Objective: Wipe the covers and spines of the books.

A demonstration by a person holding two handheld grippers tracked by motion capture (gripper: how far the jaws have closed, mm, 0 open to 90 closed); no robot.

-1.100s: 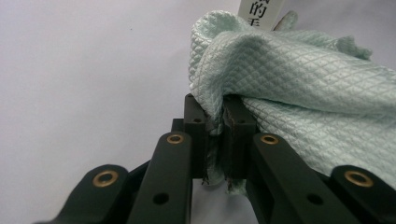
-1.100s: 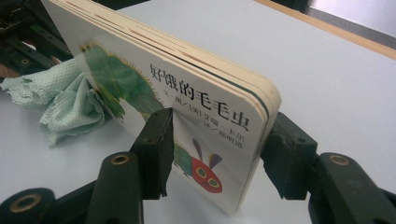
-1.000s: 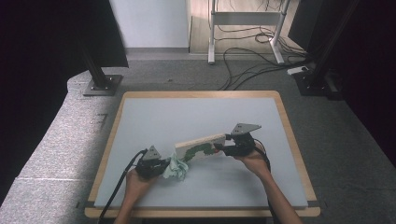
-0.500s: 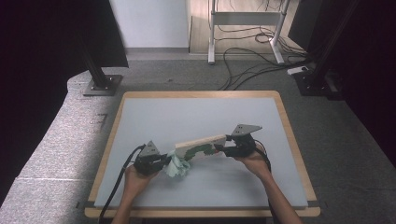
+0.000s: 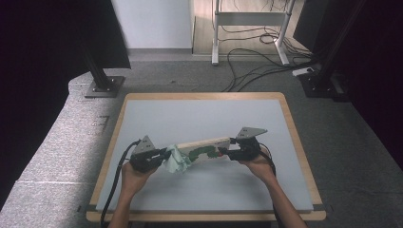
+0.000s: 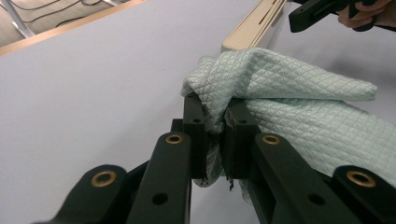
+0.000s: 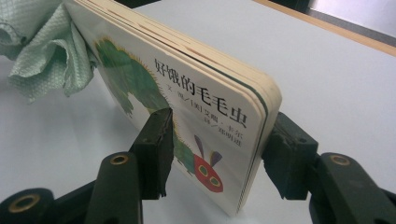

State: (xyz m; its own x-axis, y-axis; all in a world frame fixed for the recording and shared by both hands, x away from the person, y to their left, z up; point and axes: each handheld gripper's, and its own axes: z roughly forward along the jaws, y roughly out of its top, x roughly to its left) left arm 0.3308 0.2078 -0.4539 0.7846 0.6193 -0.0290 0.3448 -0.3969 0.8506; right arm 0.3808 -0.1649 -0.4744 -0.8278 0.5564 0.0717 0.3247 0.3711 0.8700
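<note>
Squeezing tight, my left gripper (image 6: 212, 126) has its two black jaws pinched on a fold of the pale green cloth (image 6: 299, 98). My right gripper (image 7: 217, 154) has its jaws on both flat sides of a thick board book (image 7: 187, 102), so it is holding the book up on its edge.

In the high view, my left hand (image 5: 135, 173) comes in from the bottom and points its gripper (image 5: 161, 156) to the right. My right hand (image 5: 256, 161) comes in from the bottom too and points its gripper (image 5: 223, 152) to the left. The book (image 5: 204, 148) stretches between them above the grey table (image 5: 190, 114), and the cloth (image 5: 177, 159) sits at the book's left end, just beside the left gripper.

The right gripper view lets me see the cover up close: a green caterpillar with a red face and some black writing. It also shows the cloth (image 7: 44, 51) bunched against the far end of the book. The left gripper view shows the little diamond pattern on the cloth, the page edges of the book (image 6: 254, 25), and my other gripper (image 6: 322, 11) far off at the top.

A second ago the left gripper and the cloth sat lower, nearer the table. Now they are up higher against the book's end. The right hand and the book look the same as before.
</note>
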